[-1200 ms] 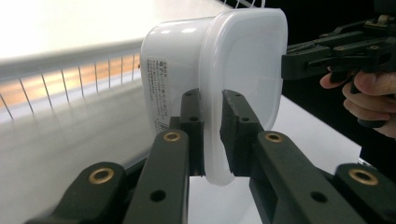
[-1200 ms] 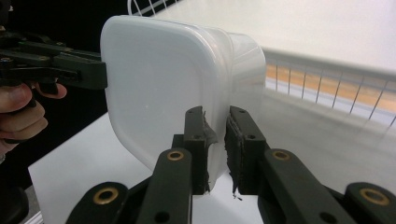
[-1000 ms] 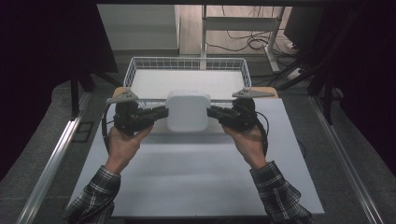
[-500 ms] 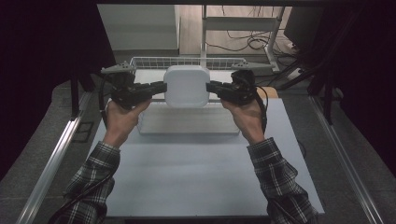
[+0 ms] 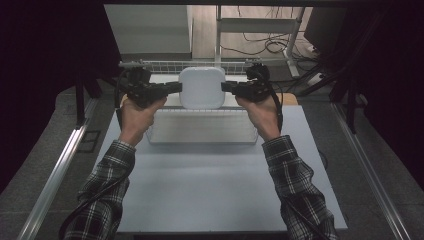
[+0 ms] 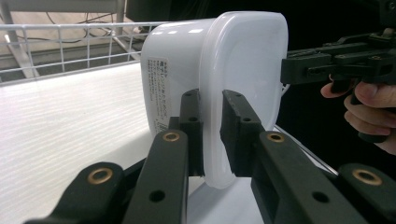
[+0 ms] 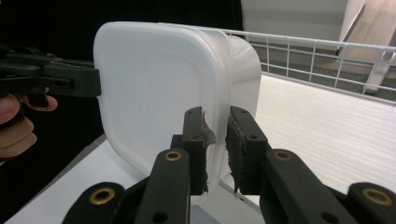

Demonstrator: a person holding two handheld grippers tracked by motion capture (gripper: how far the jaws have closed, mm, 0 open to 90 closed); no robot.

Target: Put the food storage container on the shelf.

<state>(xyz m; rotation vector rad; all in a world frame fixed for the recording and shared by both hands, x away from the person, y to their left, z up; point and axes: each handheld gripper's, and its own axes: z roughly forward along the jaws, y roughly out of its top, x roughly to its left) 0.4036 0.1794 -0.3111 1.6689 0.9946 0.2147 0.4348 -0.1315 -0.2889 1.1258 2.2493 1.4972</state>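
- Left claw (image 5: 172, 88), centre-left of the high view: jaws pinched narrow on the left edge rim of the white lidded container (image 5: 202, 87). In the left gripper view the rim sits between the two black jaws, container (image 6: 219, 88) filling mid-frame.
- Right claw (image 5: 229, 88), centre-right of the high view: also clamped narrow on the opposite rim. In the right gripper view the jaw pads look worn and grip the lid edge of the container (image 7: 159, 93).
- Container is held in the air between both claws, upper centre of the high view, above the far half of the wire basket (image 5: 200, 132); lid face turned toward the camera, so it is tilted up on edge, not flat.
- Basket sits on the white bench (image 5: 220, 185), upper middle of it; its far rail runs behind the container.
- Step in hand, as I read it: carrying the container two-handed over the basket, likely to set it in or lift it clear.
- To do it well: keep both grips even and level, move both hands together so the rim does not twist out. Grip is only on a thin lip, so no jerks.
- Risk: lid popping off or one side slipping if the hands drift apart.
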